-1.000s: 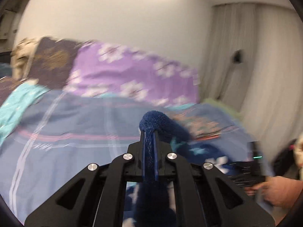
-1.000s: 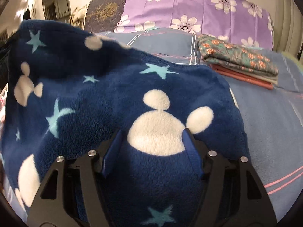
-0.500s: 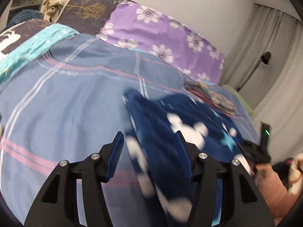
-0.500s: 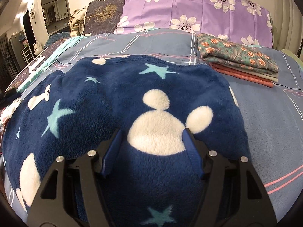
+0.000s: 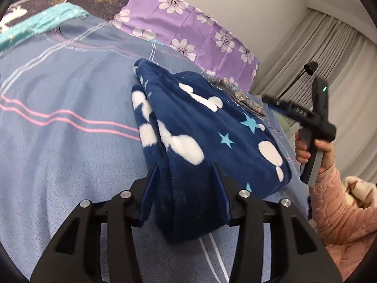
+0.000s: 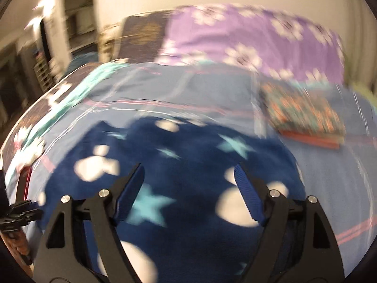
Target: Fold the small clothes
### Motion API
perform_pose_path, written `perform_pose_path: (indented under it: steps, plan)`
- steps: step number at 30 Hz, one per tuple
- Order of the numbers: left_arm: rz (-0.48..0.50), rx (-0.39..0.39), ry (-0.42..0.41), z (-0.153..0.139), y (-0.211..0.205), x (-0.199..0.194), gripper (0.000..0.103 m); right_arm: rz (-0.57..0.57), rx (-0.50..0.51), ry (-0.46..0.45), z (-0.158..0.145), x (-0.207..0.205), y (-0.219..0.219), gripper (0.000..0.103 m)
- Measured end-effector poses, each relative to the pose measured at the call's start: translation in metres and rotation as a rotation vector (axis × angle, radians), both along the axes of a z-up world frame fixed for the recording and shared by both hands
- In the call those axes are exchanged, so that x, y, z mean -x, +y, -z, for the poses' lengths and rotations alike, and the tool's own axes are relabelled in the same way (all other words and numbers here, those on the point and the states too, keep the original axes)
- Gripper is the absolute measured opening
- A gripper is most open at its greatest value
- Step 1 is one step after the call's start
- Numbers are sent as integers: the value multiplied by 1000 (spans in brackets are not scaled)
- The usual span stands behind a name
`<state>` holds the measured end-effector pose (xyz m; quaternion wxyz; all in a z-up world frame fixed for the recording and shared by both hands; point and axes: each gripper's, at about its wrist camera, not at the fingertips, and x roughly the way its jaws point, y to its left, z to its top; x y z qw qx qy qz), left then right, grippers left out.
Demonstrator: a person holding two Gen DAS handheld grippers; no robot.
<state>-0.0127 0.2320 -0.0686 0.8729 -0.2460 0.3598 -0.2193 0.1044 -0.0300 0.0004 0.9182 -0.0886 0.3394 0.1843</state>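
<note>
Fleece garment (image 5: 207, 129): lay folded on the bed (image 5: 70, 141).
Left gripper (image 5: 186, 188): spread wide, straddling the hem, gripping nothing.
Right gripper (image 6: 188, 188): agape, empty.
Next: likely another fold.

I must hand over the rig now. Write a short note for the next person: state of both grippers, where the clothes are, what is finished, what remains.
Left gripper: open, its fingers on either side of the near edge of the navy fleece garment, not clamping.
Right gripper: open, above the garment; this view is blurred.
The garment lies doubled over on the blue bedsheet.
A stack of folded clothes sits to the right, near the purple pillow.
Done: one fold, it seems.
Left: probably fold again, then move it to the stack.
</note>
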Motion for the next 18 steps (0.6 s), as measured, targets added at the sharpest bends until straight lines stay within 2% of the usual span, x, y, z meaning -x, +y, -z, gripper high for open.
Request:
perform_pose_path:
  steps: [1, 2, 3, 4, 6, 7, 9, 11, 13, 14, 15, 18]
  plan:
    - [8, 8, -5, 0, -1, 0, 36, -49, 27, -6, -4, 3, 20, 80]
    - [18, 15, -19, -2, -3, 2, 19, -89, 46, -10, -6, 6, 36, 80]
    - [5, 8, -37, -5, -3, 5, 12, -136, 72, -17, -9, 11, 56, 78]
    - [-4, 0, -53, -9, -3, 8, 9, -193, 113, -30, -11, 17, 82, 76]
    - [-7, 3, -89, -18, -4, 18, 8, -267, 176, -47, -12, 25, 118, 64]
    - [-3, -2, -99, -20, -4, 23, 8, -312, 207, -38, -12, 27, 139, 62]
    - [9, -29, -105, -20, -6, 30, 8, -363, 246, -3, -7, 25, 168, 59]
    - [-6, -41, -74, -11, -5, 27, 12, -376, 301, 54, 6, 16, 196, 59]
    - [-16, -18, -29, 0, -2, 22, 26, -370, 351, 115, 24, 4, 216, 58]
    - [-42, -12, -23, 4, 1, 21, 39, -365, 372, 144, 34, -3, 222, 58]
    - [-57, -11, -22, 6, 3, 21, 44, -362, 387, 171, 44, -8, 227, 58]
    - [-43, 17, 3, 14, 7, 22, 43, -359, 454, 240, 76, -18, 243, 58]
